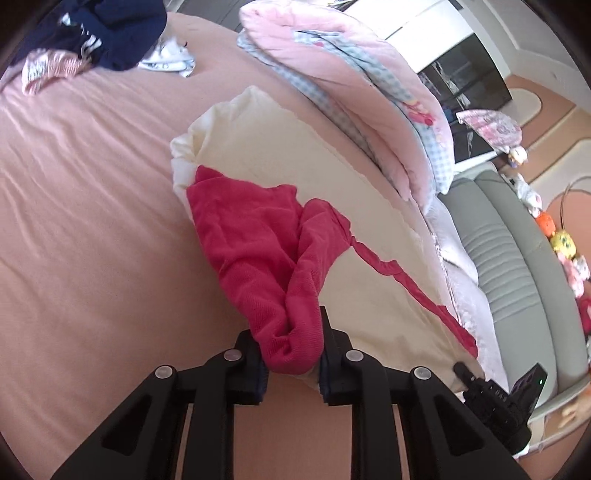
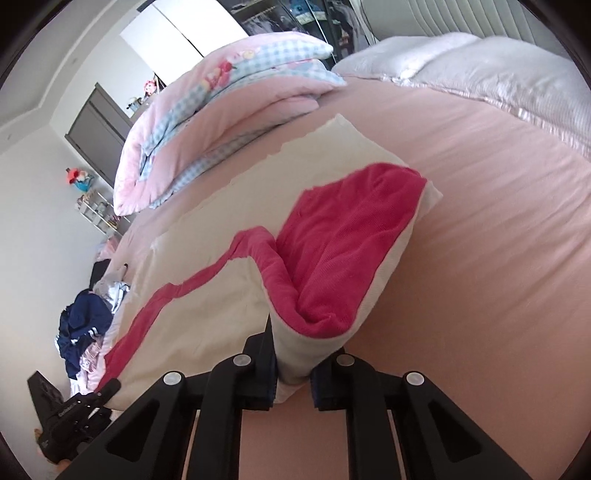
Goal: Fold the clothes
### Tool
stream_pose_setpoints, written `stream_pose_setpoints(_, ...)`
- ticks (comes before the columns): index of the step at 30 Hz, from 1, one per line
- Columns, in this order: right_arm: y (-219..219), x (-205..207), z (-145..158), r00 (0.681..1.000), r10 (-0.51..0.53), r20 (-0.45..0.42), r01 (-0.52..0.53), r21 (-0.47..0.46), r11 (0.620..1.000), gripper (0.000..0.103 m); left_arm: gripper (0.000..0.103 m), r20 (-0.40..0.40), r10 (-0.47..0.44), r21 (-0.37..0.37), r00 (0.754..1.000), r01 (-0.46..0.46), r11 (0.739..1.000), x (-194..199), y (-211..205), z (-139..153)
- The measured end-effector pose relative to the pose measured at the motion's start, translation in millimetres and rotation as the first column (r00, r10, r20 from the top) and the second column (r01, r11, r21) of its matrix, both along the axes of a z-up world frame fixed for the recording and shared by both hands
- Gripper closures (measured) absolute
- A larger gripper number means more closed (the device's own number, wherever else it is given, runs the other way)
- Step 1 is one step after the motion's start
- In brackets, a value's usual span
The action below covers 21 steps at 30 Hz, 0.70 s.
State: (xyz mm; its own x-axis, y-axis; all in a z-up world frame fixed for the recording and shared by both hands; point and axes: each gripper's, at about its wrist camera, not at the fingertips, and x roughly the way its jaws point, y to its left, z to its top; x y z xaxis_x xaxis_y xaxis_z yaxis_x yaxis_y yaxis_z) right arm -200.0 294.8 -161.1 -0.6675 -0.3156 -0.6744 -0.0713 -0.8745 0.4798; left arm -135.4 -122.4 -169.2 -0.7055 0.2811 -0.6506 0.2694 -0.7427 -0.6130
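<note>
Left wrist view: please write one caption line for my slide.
Left gripper pinches the red part of a cream-and-red garment lying on the pink bed sheet.

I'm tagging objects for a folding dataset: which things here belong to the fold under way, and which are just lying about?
In the job:
cream garment with crimson trim
left gripper, clamping it
right gripper, clamping it

Lying about:
folded pink-and-blue checked quilt
navy clothes heap
grey pillows
pink bedsheet
</note>
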Motion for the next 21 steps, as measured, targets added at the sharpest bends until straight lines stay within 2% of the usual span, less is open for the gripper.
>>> stream_pose_setpoints(4,10.2,29.3,-0.7,1.000,0.003,0.019,-0.003,-0.001,1.000,0.092,0.085,0.022,-0.016,0.015,1.000,0.016,1.000,33.5,5.0,5.9)
stream_pose_setpoints(6,16.8,48.3,-11.6,0.999,0.003,0.045,-0.003,0.001,1.000,0.092,0.085,0.040,-0.025,0.004,0.999,0.025,1.000,52.7,7.4,2.4)
stream_pose_setpoints(8,18.2,61.7,-30.2,0.995,0.000,0.101,-0.001,0.017,1.000,0.091,0.085,0.089,-0.034,0.020,0.995,0.032,0.999,65.6,7.1,-14.7)
stream_pose_setpoints(10,22.6,67.1,-50.6,0.985,-0.006,0.171,0.004,0.014,1.000,0.089,0.081,0.138,-0.037,0.077,0.990,0.026,0.997,70.8,2.2,-36.4)
stream_pose_setpoints(12,30.9,68.0,-46.3,0.984,-0.017,0.175,0.026,-0.045,0.999,0.088,0.080,0.163,-0.035,0.163,0.986,0.008,0.987,71.5,-7.8,-43.2)
stream_pose_setpoints(13,33.7,70.2,-41.2,0.985,-0.025,0.170,0.030,-0.028,0.999,0.082,0.080,0.171,-0.034,0.197,0.985,0.000,0.980,71.6,-13.1,-41.1)
stream_pose_setpoints(14,36.3,72.6,-36.0,0.986,-0.033,0.163,0.034,-0.007,0.999,0.075,0.076,0.172,-0.029,0.186,0.985,-0.003,0.983,73.1,-16.8,-35.1)
stream_pose_setpoints(16,44.3,82.7,-31.3,0.985,-0.061,0.160,0.055,0.044,0.998,0.070,0.069,0.158,0.002,0.083,0.987,-0.015,0.996,80.7,-22.1,-19.3)
stream_pose_setpoints(17,50.6,88.1,-30.4,0.982,-0.080,0.174,0.074,0.040,0.996,0.069,0.067,0.152,0.018,0.040,0.988,-0.025,0.999,83.9,-24.8,-12.0)
stream_pose_setpoints(19,64.4,100.9,-22.2,0.971,-0.165,0.173,0.169,-0.005,0.986,0.069,0.066,0.155,0.061,-0.004,0.986,-0.061,0.998,86.8,-30.4,0.0)
stream_pose_setpoints(21,76.1,115.9,-0.3,0.951,-0.280,0.128,0.284,-0.013,0.959,0.066,0.066,0.144,0.091,-0.050,0.985,-0.085,0.995,88.1,-33.4,12.9)
